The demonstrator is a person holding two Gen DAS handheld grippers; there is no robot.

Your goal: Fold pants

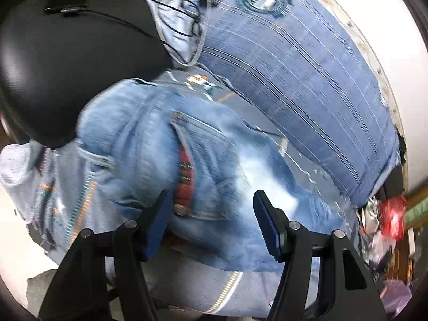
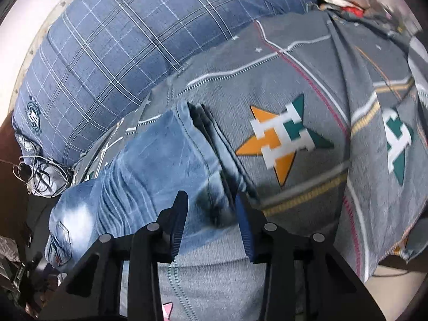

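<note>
Light blue washed jeans (image 1: 165,144) lie on a grey bedsheet (image 1: 192,289). In the left wrist view I see the waist end with a back pocket and a red label (image 1: 184,179). My left gripper (image 1: 210,208) is open just above the waist end, with its jaws on either side of the pocket. In the right wrist view the jeans (image 2: 149,165) lie as a folded stack with the leg hems at the far end. My right gripper (image 2: 211,208) is open over the stack's right edge, holding nothing.
A blue plaid pillow (image 1: 294,67) (image 2: 107,32) lies behind the jeans. A black rounded cushion (image 1: 67,75) with a cable lies at the left. The grey sheet (image 2: 307,85) carries star logos. Cluttered clothes and a red bag (image 1: 390,216) are at the right.
</note>
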